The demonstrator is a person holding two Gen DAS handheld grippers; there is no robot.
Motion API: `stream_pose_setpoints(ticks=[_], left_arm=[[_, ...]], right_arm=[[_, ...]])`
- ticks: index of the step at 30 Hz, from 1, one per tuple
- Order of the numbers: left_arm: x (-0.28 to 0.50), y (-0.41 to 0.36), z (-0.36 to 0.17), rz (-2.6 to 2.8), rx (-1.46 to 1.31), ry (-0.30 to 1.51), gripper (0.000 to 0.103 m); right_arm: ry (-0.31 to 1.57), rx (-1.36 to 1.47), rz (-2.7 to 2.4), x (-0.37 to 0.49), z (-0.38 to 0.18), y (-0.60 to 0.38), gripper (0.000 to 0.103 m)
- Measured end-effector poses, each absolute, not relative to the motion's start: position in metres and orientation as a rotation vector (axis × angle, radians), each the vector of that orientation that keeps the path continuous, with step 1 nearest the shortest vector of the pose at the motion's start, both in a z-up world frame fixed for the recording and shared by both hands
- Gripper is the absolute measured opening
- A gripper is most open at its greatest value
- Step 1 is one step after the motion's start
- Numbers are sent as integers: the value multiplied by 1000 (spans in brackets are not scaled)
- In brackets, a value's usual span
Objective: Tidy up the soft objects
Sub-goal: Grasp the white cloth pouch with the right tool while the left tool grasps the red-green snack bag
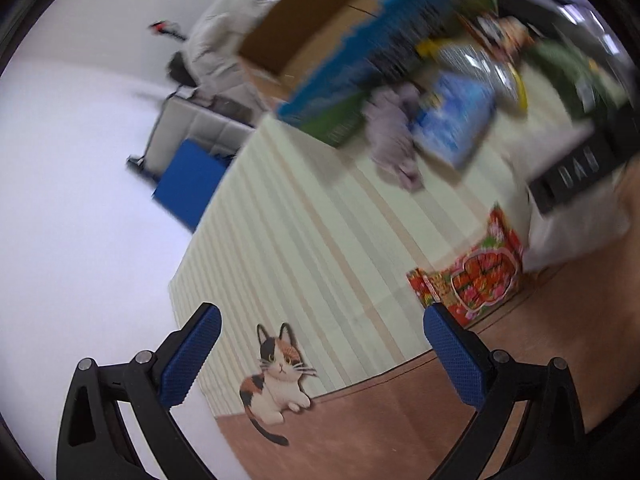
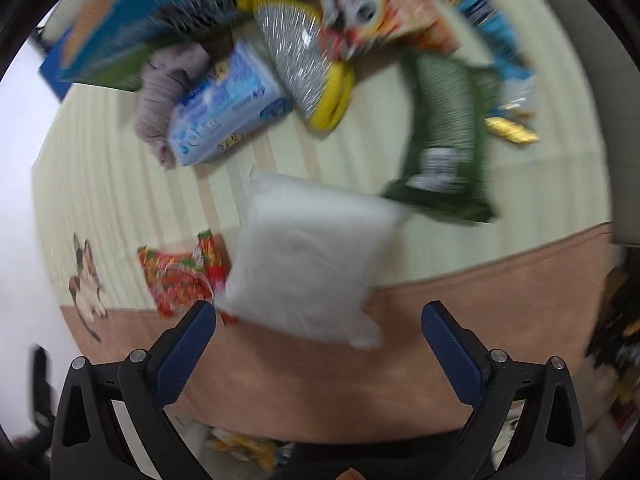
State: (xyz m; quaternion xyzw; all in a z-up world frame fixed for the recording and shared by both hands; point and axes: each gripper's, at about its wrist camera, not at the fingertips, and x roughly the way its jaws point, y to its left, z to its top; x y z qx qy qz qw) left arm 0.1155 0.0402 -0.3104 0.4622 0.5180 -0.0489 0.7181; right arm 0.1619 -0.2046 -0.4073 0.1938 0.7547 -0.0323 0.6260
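**Blue pads wide, both claws empty; pillow ahead of right claw**

Blue-padded right claw (image 2: 318, 340): jaws spread wide, nothing held. White pillow (image 2: 308, 256) lies just beyond it on the mat (image 2: 120, 168), its near corner close to the left pad. Red snack bag (image 2: 180, 280) touches or tucks under the pillow's left edge; cannot tell which. Farther off: blue pack (image 2: 228, 104) against grey cloth (image 2: 164, 92), green bag (image 2: 448, 136) to the right, open box (image 2: 120, 28) far left.

Left claw (image 1: 322, 352): equally wide, empty, over the cat print (image 1: 276, 376) at the mat's near left corner.

Both views motion-blurred.

Risks, judged: a shallow pinch on the pillow's slack cover could slip. Closing near its left edge could catch the snack bag too. Blur makes alignment uncertain.
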Motion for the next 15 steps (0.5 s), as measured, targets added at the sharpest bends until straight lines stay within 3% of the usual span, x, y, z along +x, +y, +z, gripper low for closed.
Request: stream_pose_setpoints(ticks=[5,6,9,15], left_arm=[[117,36,-359,-285,1120,1208,103],[116,34,-365,-313,1130,1216,103],[112,22,-383,-423,1172,1233,103],[109,-1,-411,-562,1221,1276,103]], right_arm=[[1799,478,-100,167,-460,-190,103],[1802,494,-93,165,-465,-191,99],[1825,476,-60,154,-471,-194,90],[1853,285,-41,125,-470,-205,87]])
